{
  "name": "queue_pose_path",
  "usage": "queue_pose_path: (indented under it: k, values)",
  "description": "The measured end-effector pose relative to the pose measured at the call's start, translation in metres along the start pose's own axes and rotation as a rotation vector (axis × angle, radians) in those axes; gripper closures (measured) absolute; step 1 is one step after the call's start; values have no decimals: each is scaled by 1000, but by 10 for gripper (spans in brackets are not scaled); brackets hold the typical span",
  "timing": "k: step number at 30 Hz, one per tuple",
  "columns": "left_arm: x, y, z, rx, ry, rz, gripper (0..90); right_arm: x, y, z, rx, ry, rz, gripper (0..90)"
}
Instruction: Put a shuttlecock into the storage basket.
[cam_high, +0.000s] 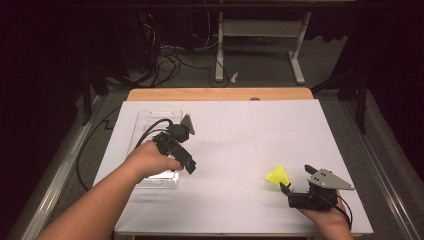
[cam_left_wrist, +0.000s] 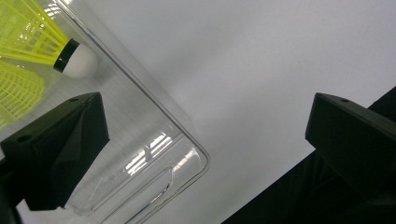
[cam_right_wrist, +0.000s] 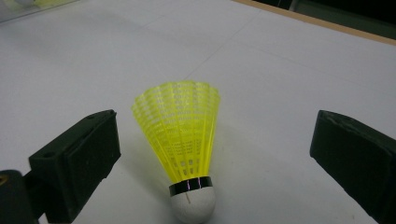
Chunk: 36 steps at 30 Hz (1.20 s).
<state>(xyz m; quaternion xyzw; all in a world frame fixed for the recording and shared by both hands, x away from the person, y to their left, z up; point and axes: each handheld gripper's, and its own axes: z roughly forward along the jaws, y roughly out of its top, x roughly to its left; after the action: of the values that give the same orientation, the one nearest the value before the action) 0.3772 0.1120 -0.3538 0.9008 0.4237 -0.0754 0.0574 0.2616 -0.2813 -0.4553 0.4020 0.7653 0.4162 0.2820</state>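
We held a black two-jaw gripper in each hand over the white worktop (cam_high: 235, 145).

Our right gripper (cam_high: 296, 181) sat low at the near right side of the worktop. Its jaws were open wide. A bright yellow plastic shuttlecock with a white round tip and a black band (cam_right_wrist: 183, 144) lay on the worktop right in front of it. In the right gripper view, the shuttlecock was between the two jaws, with its white tip pointing back at the gripper and its yellow skirt fanning away. The jaws did not touch it. There was a gap on each side.

Our left gripper (cam_high: 186, 162) was over at the left side, above the near right corner of a clear plastic tray with rounded corners (cam_high: 142, 120). Its jaws were open wide too, and they held nothing. In the left gripper view, one jaw was over the tray and the other was over the bare worktop. Two more yellow shuttlecocks (cam_left_wrist: 46, 39) lay inside the tray, one with its white tip close to the tray wall.
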Motion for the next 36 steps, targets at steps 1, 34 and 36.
queue_pose_path:
  k: [1, 34, 36]
  values:
    - [0, 0, 0, -4, -2, -1, 7, 0, 0, 0, 2, 0, 2, 29]
    - [3, -1, -3, -2, 7, -10, 7, -3, -13, 15, 190, 101, 2, 434]
    - [2, -1, -3, -1, 6, -9, 7, -3, -15, 16, 207, 106, -11, 466]
